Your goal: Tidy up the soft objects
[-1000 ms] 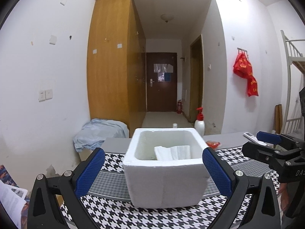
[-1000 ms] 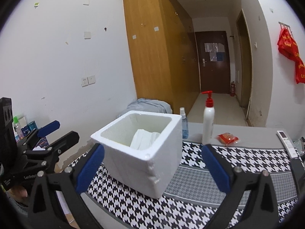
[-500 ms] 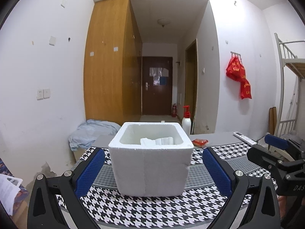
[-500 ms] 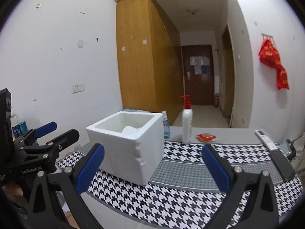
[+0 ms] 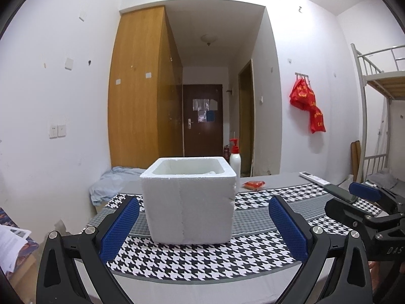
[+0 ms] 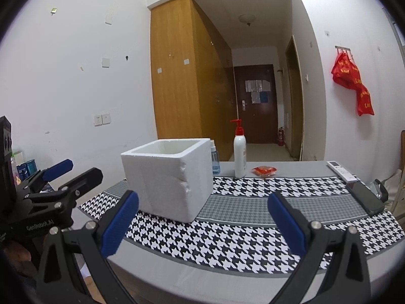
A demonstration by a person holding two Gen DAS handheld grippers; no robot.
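**Both grippers held low at the table's near edge, box ahead**

Left to right: the left gripper (image 5: 202, 225), blue-padded jaws spread wide and empty, faces the white square foam box (image 5: 188, 200) at 12 o'clock on the black-and-white houndstooth mat (image 5: 202, 255). Soft white contents barely show above the rim. The right gripper (image 6: 202, 223), likewise released and empty, sees the box at 11 o'clock. No loose soft item appears; scanning should probably precede any reach, with jaws kept clear of the crumbly foam.

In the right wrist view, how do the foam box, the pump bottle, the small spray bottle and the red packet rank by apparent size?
1. foam box
2. pump bottle
3. spray bottle, partly hidden behind the box
4. red packet
The box is nearest, which exaggerates it.
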